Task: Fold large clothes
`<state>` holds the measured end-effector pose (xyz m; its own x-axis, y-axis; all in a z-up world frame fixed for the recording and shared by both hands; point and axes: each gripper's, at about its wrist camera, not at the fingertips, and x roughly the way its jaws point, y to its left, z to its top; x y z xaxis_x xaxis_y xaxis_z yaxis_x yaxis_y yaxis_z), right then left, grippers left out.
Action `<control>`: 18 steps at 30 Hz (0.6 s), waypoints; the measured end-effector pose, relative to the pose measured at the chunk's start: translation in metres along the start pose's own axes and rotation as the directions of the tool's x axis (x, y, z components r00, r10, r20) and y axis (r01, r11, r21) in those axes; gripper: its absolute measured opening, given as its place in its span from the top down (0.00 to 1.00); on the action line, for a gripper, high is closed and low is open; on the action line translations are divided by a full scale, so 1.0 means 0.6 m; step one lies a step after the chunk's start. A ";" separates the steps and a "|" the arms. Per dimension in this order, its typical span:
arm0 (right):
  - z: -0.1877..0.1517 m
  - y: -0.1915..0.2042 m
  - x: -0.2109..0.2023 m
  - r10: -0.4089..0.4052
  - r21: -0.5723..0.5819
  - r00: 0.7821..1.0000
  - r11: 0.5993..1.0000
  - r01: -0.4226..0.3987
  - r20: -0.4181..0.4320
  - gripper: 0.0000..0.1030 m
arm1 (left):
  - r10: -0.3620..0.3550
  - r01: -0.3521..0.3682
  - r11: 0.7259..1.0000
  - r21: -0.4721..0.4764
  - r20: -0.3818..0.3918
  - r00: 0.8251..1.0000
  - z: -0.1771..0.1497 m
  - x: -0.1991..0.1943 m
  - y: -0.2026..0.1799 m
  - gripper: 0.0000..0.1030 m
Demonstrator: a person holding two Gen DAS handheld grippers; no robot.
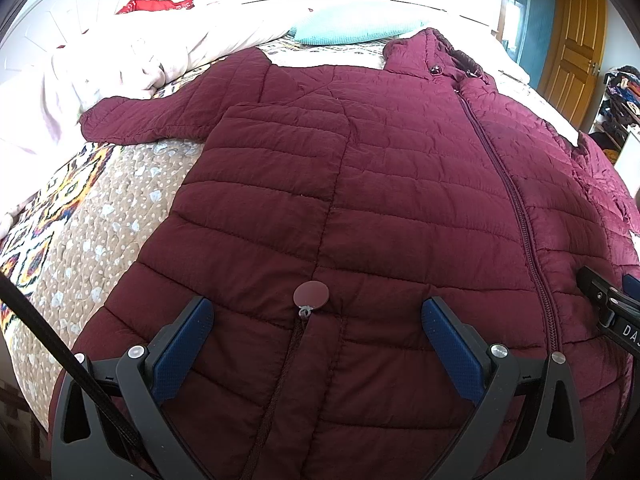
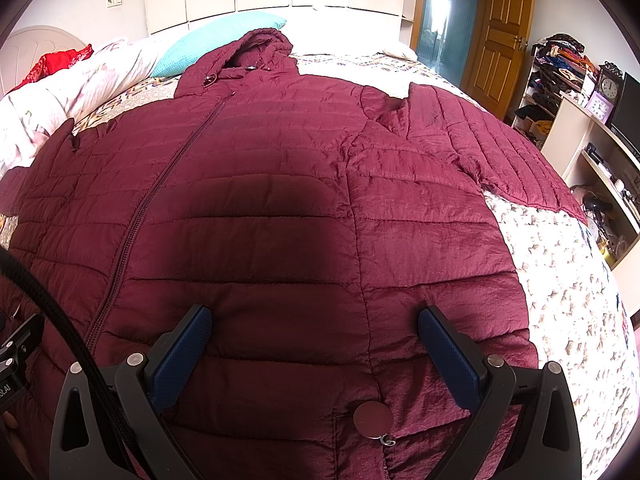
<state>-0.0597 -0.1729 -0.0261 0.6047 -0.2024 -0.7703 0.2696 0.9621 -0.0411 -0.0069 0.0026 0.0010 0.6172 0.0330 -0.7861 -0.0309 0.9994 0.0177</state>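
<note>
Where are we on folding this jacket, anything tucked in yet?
Done: the maroon jacket lies face up, zipped, spread on the bed. Its sleeves look angled out to the sides, not tucked; no fold shows. In hand: nothing; the left gripper and right gripper are both open over the lower front. Left: sleeves in, sides over, hood and body folded.

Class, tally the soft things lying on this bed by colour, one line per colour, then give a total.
Maroon: 1, quilted hooded puffer jacket
Turquoise: 1, textured pillow
Red: 1, crumpled cloth
Pale pink: 1, bunched duvet
Total: 4
</note>
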 end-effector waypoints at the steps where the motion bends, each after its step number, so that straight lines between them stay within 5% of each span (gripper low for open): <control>1: 0.000 0.000 0.000 0.000 0.000 1.000 1.000 0.000 0.000 0.00 | 0.000 0.000 1.000 0.000 0.000 1.000 0.000 0.000 0.000 0.00; 12: 0.000 0.000 0.000 0.000 0.000 1.000 1.000 0.000 0.000 0.00 | 0.040 -0.039 0.999 0.010 -0.004 0.999 0.003 -0.002 -0.009 0.00; 18: -0.001 0.000 0.000 0.000 0.001 1.000 1.000 0.000 0.003 0.00 | 0.003 -0.003 1.000 -0.008 -0.002 1.000 0.002 0.000 0.000 0.00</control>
<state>-0.0602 -0.1730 -0.0263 0.6070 -0.2026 -0.7684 0.2704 0.9619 -0.0400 -0.0058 0.0028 0.0015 0.6154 0.0361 -0.7874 -0.0393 0.9991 0.0151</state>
